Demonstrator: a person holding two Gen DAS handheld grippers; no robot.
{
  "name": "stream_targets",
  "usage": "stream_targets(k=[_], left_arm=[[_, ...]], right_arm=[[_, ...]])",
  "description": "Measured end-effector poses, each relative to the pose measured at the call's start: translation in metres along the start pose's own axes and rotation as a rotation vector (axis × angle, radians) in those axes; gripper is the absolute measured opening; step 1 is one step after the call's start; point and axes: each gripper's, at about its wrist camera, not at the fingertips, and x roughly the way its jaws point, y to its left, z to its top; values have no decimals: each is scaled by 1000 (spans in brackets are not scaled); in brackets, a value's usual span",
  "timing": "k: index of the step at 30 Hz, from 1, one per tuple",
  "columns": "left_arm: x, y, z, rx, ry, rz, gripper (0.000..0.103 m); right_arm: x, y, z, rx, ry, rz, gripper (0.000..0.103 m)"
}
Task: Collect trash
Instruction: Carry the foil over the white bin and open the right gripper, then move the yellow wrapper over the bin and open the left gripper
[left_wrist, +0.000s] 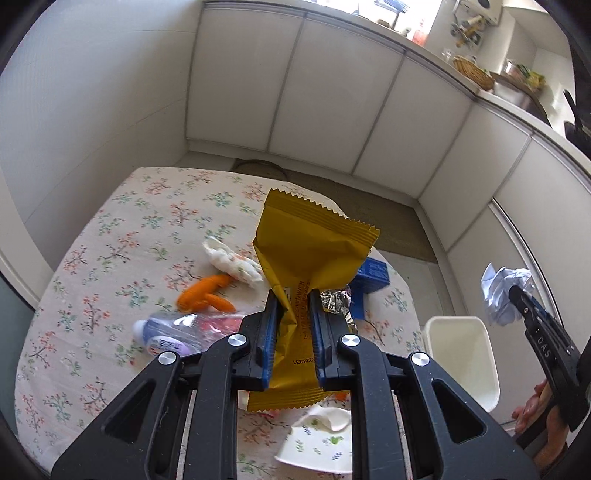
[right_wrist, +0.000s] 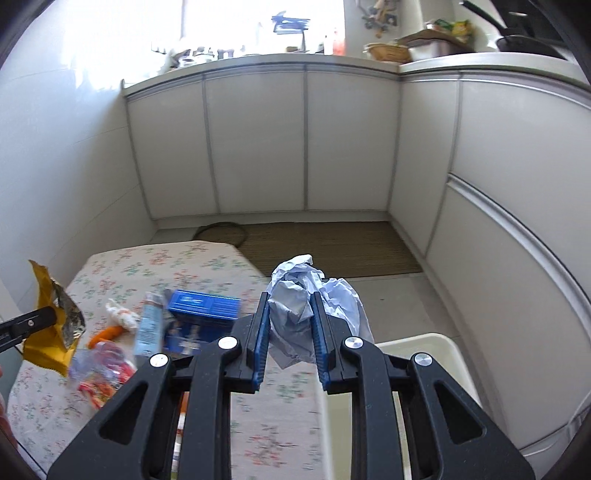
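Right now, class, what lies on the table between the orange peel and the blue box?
A crumpled white floral tissue and a pale blue packet lie between the orange peel and the blue box, seen in the right wrist view.

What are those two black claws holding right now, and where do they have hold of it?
The left gripper pinches a yellow snack wrapper across its lower middle. The right gripper squeezes a crumpled paper ball around its middle.

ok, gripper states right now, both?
Left gripper: shut on the yellow wrapper.
Right gripper: shut on the crumpled paper.
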Motion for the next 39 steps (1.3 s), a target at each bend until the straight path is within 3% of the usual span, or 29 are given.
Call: stream_targets(k=[6,13,14,16,18,23,32,39], left_arm=[[7,-46,-17,100,-5,-3,16],[31,-95,-34,94,51,-58,16],[33,-103,-35,97,57,-69,16],[37,-124,-38,116,61,-86,16],[41,-144,-41,138,62,-102,17],[53,-196,-49,200,81,-156,20],[70,-266,-63,287,104,-247,27],[82,-286,-71,322,109,-248,36]], right_arm=[[8,-58,-21,66,13,-111,22],[17,-113,-48,159,98,-141,25],[17,-119,-50,166,99,-140,29],[12,-130,-55,194,82,-152,46],[5,-139,-56,226,52,-183,71],[-13,-175,-59,354,-28,-295,92],[-20,-204,-67,389,-25,-515,93],[-17,-210,-67,408,-22,-524,94]])
